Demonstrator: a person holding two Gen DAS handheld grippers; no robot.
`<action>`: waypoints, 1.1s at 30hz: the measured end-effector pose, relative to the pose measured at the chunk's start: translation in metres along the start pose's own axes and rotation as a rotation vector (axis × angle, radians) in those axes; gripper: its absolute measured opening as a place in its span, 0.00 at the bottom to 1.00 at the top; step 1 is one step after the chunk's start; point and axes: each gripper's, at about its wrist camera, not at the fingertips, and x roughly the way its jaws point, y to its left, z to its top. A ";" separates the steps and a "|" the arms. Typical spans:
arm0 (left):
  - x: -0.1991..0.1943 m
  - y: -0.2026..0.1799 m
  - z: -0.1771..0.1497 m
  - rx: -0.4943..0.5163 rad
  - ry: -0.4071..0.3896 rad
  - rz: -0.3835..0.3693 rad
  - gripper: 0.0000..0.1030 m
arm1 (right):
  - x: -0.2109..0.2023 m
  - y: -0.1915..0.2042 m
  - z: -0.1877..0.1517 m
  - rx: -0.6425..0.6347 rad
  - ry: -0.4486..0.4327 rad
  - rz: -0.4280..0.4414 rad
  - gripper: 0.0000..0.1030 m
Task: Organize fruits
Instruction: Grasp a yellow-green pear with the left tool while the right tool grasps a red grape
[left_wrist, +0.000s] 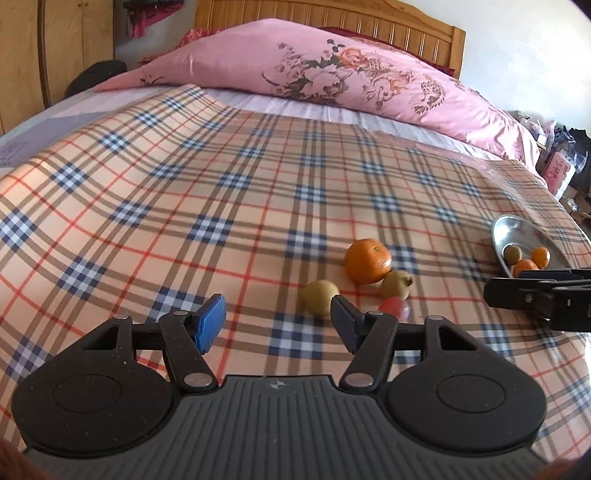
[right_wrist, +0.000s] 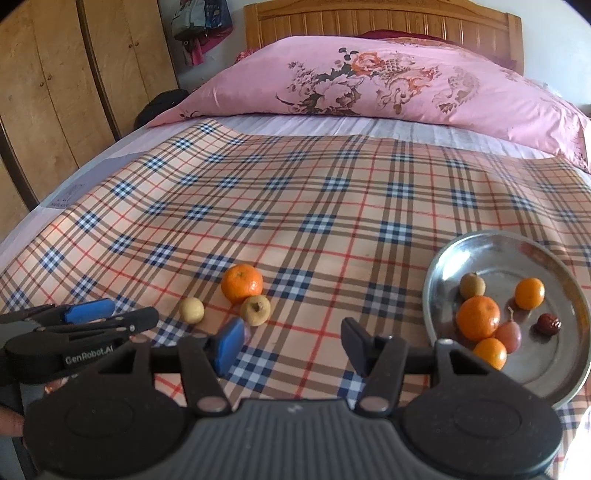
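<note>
On the plaid cloth lie a loose orange (left_wrist: 368, 260) (right_wrist: 242, 282), two yellowish round fruits (left_wrist: 317, 296) (left_wrist: 397, 284) and a small pink fruit (left_wrist: 394, 309). My left gripper (left_wrist: 277, 321) stands open just short of them, nothing between its pads; the nearer yellowish fruit sits beyond its right finger. The steel plate (right_wrist: 506, 254) holds a big orange (right_wrist: 478, 317), two small oranges, a pink fruit (right_wrist: 509, 334), a dark red fruit (right_wrist: 549, 324) and a brownish one. My right gripper (right_wrist: 291, 343) is open and empty, left of the plate. Its blue pad (right_wrist: 229, 343) half hides the pink fruit.
The plaid cloth (right_wrist: 295, 206) covers a bed with a pink floral quilt (right_wrist: 388, 81) and a wooden headboard at the far end. Wooden wardrobe doors (right_wrist: 55, 92) stand on the left. Each gripper shows at the edge of the other's view, close together.
</note>
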 end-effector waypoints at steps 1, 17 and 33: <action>0.002 0.000 0.000 -0.002 0.002 0.003 0.74 | 0.001 -0.001 -0.001 -0.001 0.004 0.003 0.57; 0.046 -0.014 -0.002 0.050 0.022 -0.039 0.64 | 0.021 -0.009 -0.009 0.003 0.032 0.024 0.61; 0.041 0.004 -0.008 0.030 -0.011 -0.029 0.30 | 0.058 0.029 -0.014 -0.032 0.083 0.063 0.62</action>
